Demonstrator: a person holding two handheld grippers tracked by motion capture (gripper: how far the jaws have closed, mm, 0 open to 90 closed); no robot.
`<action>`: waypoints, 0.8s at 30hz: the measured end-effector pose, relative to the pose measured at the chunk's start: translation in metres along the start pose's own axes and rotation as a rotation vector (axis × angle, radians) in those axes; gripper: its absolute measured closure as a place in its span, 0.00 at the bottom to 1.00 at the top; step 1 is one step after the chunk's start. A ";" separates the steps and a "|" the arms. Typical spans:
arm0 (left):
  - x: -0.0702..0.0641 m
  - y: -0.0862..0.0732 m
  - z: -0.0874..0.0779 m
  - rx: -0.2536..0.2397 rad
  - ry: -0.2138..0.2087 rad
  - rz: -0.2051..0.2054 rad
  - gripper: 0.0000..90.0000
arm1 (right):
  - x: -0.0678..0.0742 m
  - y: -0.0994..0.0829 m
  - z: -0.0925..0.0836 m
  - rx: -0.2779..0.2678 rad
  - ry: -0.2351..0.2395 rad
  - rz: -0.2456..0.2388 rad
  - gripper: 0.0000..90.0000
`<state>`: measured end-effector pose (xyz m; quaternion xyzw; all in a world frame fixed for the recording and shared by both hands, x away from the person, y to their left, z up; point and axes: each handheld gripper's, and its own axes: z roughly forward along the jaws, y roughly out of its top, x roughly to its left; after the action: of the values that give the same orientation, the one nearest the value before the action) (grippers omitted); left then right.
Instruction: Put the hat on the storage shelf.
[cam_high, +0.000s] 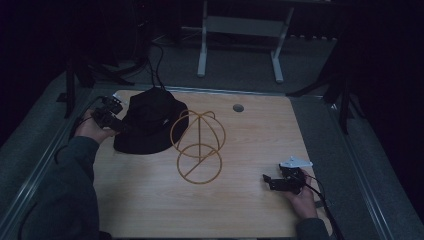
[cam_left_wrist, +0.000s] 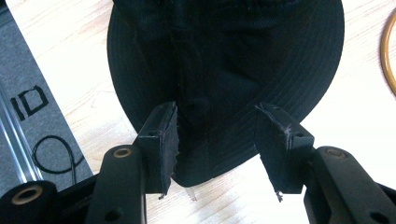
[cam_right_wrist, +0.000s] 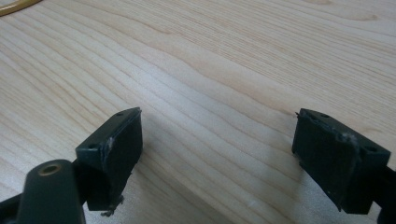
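Left gripper (cam_left_wrist: 217, 144) jaws spread, straddling black hat (cam_left_wrist: 224, 60) brim — right gripper (cam_right_wrist: 217, 158) jaws spread over bare table (cam_right_wrist: 233, 56).

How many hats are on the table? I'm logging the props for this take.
1: a black hat lies at the table's far left, between the left gripper and the gold wire stand. Nothing appears hidden.
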<state>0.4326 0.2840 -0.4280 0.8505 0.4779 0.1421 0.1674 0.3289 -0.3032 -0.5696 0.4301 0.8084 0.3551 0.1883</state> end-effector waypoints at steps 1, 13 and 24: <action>0.000 0.000 0.000 0.000 0.000 0.000 0.55 | 0.000 0.000 0.000 0.000 0.000 0.000 0.18; 0.008 0.015 0.003 0.035 -0.010 -0.018 0.55 | 0.000 0.000 0.000 0.000 0.000 -0.001 0.18; 0.014 0.025 0.015 0.063 -0.007 -0.038 0.54 | 0.000 0.000 0.000 0.000 0.000 0.000 0.18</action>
<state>0.4648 0.2811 -0.4300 0.8466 0.4977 0.1207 0.1450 0.3289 -0.3032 -0.5696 0.4300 0.8084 0.3550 0.1883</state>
